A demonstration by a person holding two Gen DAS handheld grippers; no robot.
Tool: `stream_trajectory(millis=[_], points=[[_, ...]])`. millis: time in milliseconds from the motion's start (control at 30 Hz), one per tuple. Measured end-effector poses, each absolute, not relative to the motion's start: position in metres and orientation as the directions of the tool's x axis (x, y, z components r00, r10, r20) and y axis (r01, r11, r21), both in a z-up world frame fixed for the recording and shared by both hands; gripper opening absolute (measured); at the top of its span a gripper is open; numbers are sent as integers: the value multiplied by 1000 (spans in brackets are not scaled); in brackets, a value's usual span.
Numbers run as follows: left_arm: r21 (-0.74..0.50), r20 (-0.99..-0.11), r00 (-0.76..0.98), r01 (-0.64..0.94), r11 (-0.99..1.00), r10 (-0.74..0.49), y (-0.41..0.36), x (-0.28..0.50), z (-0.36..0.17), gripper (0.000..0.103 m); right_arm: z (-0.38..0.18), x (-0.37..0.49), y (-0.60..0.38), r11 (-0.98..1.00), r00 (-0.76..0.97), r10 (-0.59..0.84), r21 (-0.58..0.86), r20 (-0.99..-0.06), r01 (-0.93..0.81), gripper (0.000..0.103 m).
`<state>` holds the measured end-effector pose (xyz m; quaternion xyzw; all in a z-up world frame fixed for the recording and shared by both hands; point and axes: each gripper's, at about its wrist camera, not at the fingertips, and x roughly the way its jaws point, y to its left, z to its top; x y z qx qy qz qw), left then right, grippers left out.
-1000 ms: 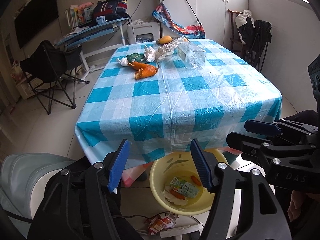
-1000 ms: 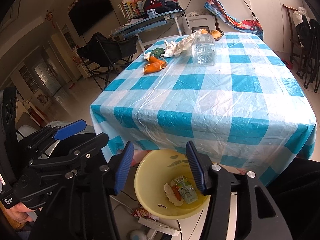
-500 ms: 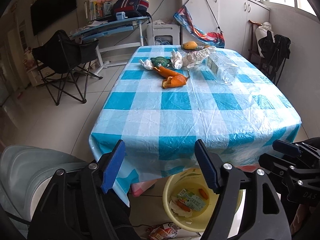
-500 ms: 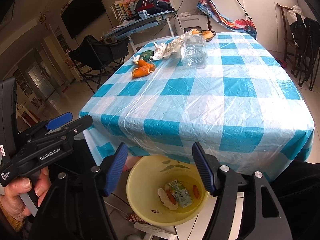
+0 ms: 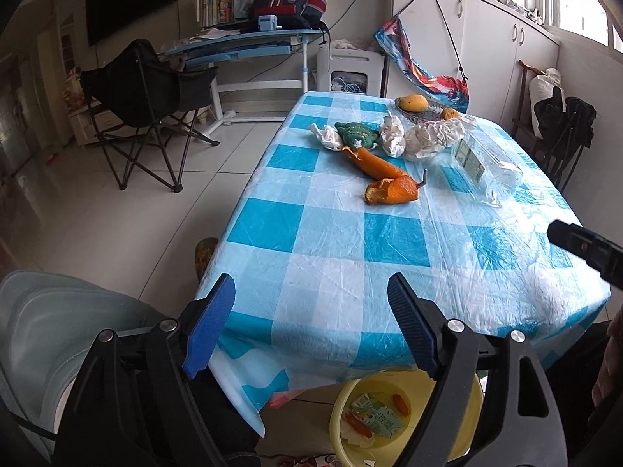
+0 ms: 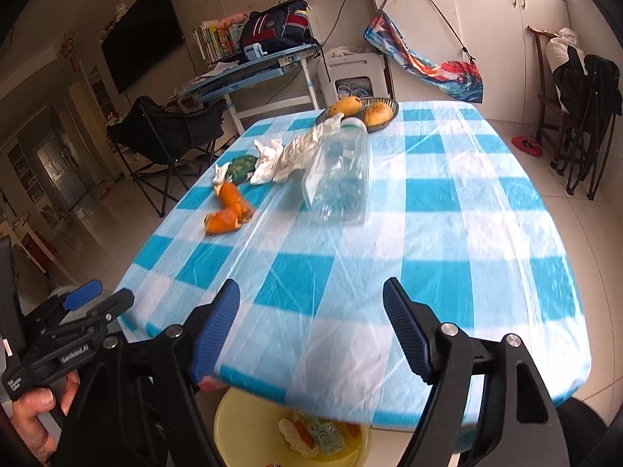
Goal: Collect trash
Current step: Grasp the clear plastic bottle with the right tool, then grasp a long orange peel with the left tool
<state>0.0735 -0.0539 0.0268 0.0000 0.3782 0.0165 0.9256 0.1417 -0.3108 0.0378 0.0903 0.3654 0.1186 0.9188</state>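
Both grippers, left gripper point(image 5: 311, 321) and right gripper point(image 6: 311, 321), have empty jaws opening wide, and the orange peel point(image 5: 391, 190) lies far ahead, nearer the left one.

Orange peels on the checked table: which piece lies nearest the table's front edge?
The curled orange peel, short and cupped. The long peel lies behind it, stretching back toward the green wrapper.

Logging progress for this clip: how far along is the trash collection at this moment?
Partly done: the yellow basin under the table edge already holds a carton and peel scraps. Nothing is in hand; the left gripper and right gripper are empty, fingers opening. Left on the table: orange peels, crumpled tissues, clear plastic bottle.
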Motion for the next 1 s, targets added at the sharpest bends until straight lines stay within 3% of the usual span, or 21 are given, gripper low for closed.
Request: stream_trajectory(millis=[467,567,767,1000], points=[[-20,-692,721,-49,999,21,-54,131,31,78,15,243,-306,975,692,209,203,-690,-92,76],[-21,-688,726,-41,999,15,-61,146,32,80,11,253,-310,962,651,254,255,-715,-96,67],[-50,-703,711,-29,998,-15,-75,186,29,81,14,252,-320,963,653,254,247,-713,-105,57],[-128,-758,651,-84,988,-43,-84,245,14,81,19,213,-339,959,608,275,255,-745,-122,57]])
